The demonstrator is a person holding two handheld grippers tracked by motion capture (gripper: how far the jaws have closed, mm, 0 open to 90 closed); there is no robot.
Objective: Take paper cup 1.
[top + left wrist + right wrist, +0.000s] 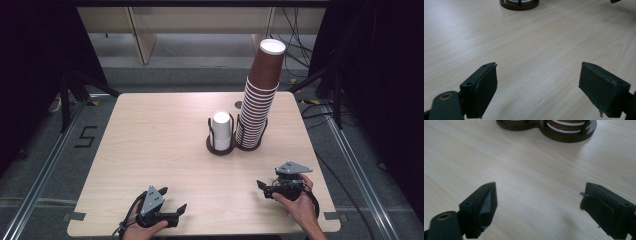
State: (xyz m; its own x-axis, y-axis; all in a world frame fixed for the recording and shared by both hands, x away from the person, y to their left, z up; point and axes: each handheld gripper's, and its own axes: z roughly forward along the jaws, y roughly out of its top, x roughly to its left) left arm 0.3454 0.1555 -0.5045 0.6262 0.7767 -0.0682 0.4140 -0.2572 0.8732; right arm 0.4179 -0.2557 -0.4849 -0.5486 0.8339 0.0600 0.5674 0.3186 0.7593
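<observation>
While both hands rest at the near edge of the table (150, 150), the left gripper (172, 208) sits near-left w/ jaws wide apart, nothing between them. The right gripper (264, 187) is near-right, jaws also spread, empty. Farther, approx. at table centre, a dark double cup holder (220, 148) stands. Its left ring has white cups (221, 129) upside down; its right ring has a tall stack of brown cups (259, 102), leaning to the right.
</observation>
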